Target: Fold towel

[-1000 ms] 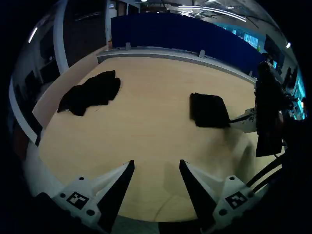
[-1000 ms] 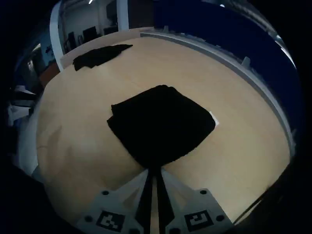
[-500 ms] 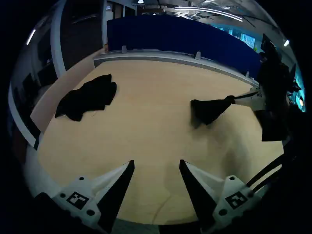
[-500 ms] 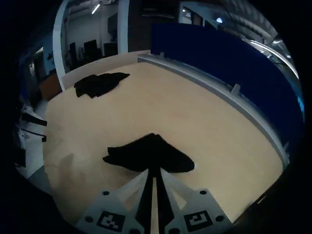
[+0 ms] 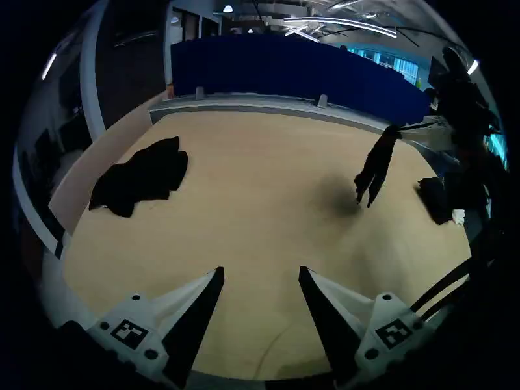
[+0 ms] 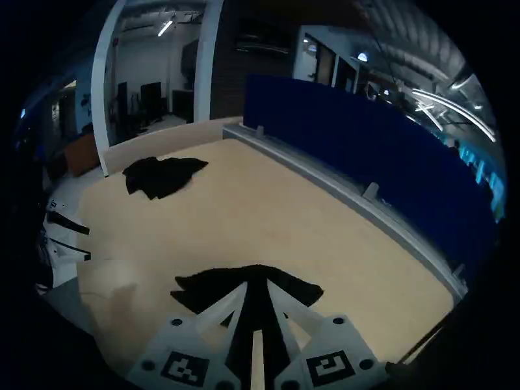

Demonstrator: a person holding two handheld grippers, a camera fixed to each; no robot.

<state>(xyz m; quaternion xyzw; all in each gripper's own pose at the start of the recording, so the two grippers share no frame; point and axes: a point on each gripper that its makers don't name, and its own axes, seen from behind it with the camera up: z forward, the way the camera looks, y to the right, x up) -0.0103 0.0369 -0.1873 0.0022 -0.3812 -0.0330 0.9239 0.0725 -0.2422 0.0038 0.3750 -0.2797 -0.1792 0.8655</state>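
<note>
At 6 o'clock the left gripper (image 5: 260, 270) hovers over the pale wooden table (image 5: 260, 195), its two fingers spread wide with nothing between them. At 2 o'clock the right gripper (image 5: 402, 130) pinches a black towel (image 5: 376, 166), which hangs limp clear of the tabletop, its shadow (image 5: 335, 195) just beside. A crumpled black cloth (image 5: 140, 177) lies at 9 o'clock, a blue partition (image 5: 292, 68) at 12 o'clock

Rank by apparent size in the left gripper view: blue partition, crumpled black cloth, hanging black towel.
1. blue partition
2. crumpled black cloth
3. hanging black towel, bunched in the right gripper and farther off, so ranks two and three are unsure.
</note>
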